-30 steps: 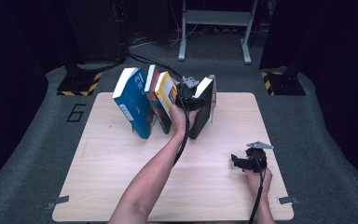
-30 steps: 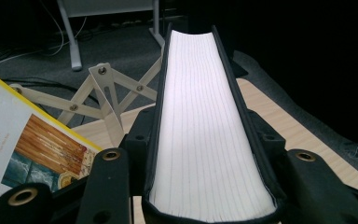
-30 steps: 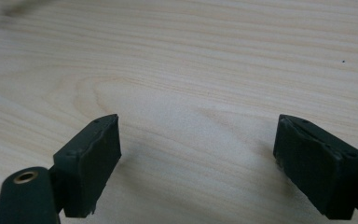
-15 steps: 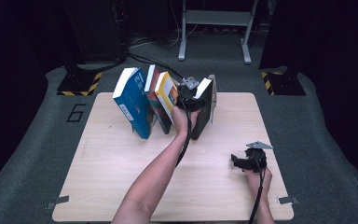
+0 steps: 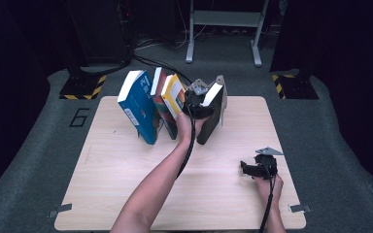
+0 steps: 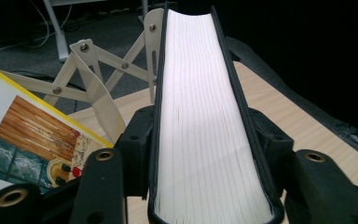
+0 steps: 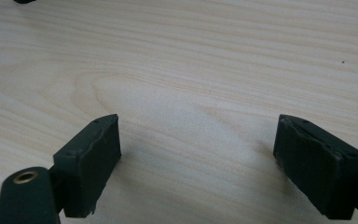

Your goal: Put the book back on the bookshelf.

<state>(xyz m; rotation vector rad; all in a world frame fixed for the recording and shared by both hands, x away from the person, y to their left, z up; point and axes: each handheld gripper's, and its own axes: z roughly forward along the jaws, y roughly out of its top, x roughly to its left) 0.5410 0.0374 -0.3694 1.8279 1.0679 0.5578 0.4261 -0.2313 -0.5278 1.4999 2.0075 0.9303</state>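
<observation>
From the left of the high view we see a blue book (image 5: 138, 106) leaning on the table (image 5: 102, 194), then a red-spined book (image 5: 159, 102) and a yellow-edged book (image 5: 174, 97) tilted against each other, all 3 slanting the same way. Just right of them our left gripper (image 5: 197, 103) is at the black-covered book (image 5: 212, 114), which stands near the table's far edge against a pale folding book rack (image 5: 222, 94). In the left gripper view that black-covered book (image 6: 209, 121) sits fore-edge up between the 2 jaws, whose pads lie close along both covers; the jaws have just been opening a little, and we cannot tell whether they still press on it. The rack's riveted slats (image 6: 93, 70) and the yellow-edged book (image 6: 32, 135) lie to the left there. Well apart, near the table's front right corner, our right gripper (image 5: 257, 167) rests low, and in the right gripper view it (image 7: 198, 158) stands released with bare wood between the pads.
</observation>
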